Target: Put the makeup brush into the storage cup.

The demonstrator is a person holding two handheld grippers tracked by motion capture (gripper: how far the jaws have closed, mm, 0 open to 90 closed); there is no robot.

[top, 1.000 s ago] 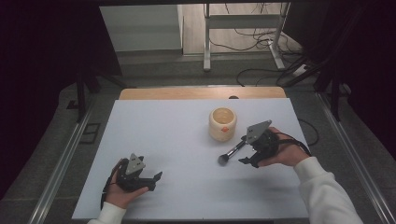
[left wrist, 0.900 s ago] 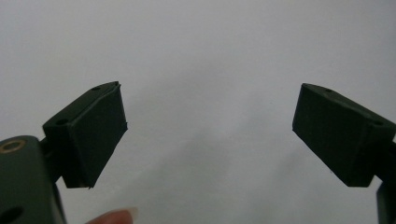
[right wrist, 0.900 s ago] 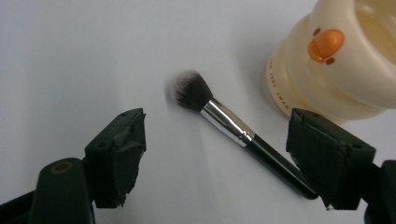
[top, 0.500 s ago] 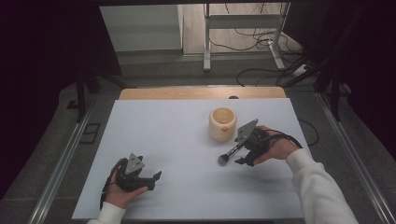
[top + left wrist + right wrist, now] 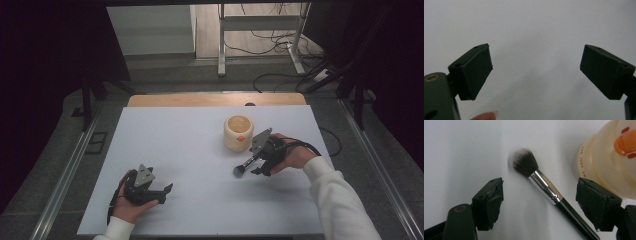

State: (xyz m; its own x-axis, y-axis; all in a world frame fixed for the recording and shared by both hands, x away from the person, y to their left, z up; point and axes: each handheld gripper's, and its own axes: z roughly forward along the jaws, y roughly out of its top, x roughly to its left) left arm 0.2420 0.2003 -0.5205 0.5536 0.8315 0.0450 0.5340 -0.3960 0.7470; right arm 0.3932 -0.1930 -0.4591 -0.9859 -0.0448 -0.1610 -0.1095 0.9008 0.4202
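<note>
At about seven o'clock on the white table [image 5: 190,145], the left gripper [image 5: 165,191] rests with jaws spread wide and empty, seemingly parked out of the way. Toward four o'clock, the right gripper [image 5: 256,162] straddles the makeup brush [image 5: 245,166], jaws wide, pads not touching, likely lined up to grasp the handle. Just beyond, at two o'clock, the cream jar [image 5: 238,132] crowds that jaw.

White table [image 5: 165,145], grey floor [image 5: 165,75], cables [image 5: 280,42], dim room
</note>
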